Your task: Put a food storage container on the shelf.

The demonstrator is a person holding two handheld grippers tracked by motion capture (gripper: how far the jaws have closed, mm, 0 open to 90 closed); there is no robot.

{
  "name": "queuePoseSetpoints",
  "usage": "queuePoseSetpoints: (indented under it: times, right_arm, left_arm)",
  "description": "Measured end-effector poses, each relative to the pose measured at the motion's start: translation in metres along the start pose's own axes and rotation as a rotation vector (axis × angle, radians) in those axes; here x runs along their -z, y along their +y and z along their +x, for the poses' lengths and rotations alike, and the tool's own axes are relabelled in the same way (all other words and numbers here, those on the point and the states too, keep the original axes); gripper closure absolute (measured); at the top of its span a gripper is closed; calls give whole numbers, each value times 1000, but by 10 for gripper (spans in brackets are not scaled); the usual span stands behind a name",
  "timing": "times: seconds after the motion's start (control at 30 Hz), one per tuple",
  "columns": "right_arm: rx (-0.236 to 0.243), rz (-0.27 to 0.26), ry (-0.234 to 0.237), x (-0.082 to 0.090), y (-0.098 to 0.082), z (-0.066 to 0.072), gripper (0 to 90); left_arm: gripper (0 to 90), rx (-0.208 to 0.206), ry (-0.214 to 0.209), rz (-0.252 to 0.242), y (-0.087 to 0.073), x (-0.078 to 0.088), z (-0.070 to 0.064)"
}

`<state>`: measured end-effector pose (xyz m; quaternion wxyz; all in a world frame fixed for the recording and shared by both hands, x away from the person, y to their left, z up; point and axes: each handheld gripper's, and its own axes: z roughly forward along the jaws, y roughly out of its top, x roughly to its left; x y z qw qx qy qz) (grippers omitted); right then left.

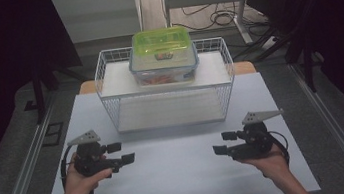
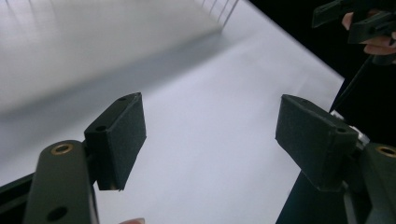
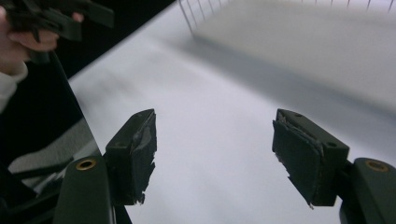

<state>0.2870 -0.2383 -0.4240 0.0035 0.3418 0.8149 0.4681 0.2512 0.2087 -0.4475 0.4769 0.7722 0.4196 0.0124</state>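
One white table (image 1: pixel 180 176) carries one white wire rack (image 1: pixel 166 85) at its far half. The rack has two levels: the upper shelf holds one clear food box (image 1: pixel 164 62) with a green lid, something orange and indistinct showing through its lower wall; the lower level looks bare. The box sits centred on the upper shelf, inside the wire rim, well apart from both grippers.

Two grippers are in play, one per hand, both low over the near half of the table. The left gripper (image 1: pixel 121 152) and the right gripper (image 1: pixel 224 142) point inward at each other, with open table between them. Each stands with its jaws wide apart and nothing between the pads — both gripper views show bare table through the gap. The right gripper's pads (image 3: pixel 299 156) look torn and ragged at the edges.

Risks, as judged from here:
- The box is wide and smooth-walled; a one-sided pinch could tilt it or let it slip — worn pads on the right would worsen this.
- The raised wire rim surrounds the shelf; lifting the box too low could catch it and drag the rack.
- The two hands need to close in evenly, or the box skews.
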Motion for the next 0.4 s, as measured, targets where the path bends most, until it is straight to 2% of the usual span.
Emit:
queuePoseSetpoints:
  times: [0.07, 0.13, 0.27, 0.4]
  right_arm:
    - [-4, 39, -8, -5, -14, -3, 300]
    - [-9, 60, -24, -8, -21, -5, 298]
    - [-5, 51, -29, -11, -23, -5, 287]
    - [9, 21, -30, -12, -26, -3, 264]
  left_arm:
    - [235, -1, 9, 39, -9, -7, 1]
    - [232, 2, 8, 56, -14, -11, 0]
    - [230, -16, 21, 65, -16, -14, -5]
    - [225, -5, 31, 56, -19, -14, -2]
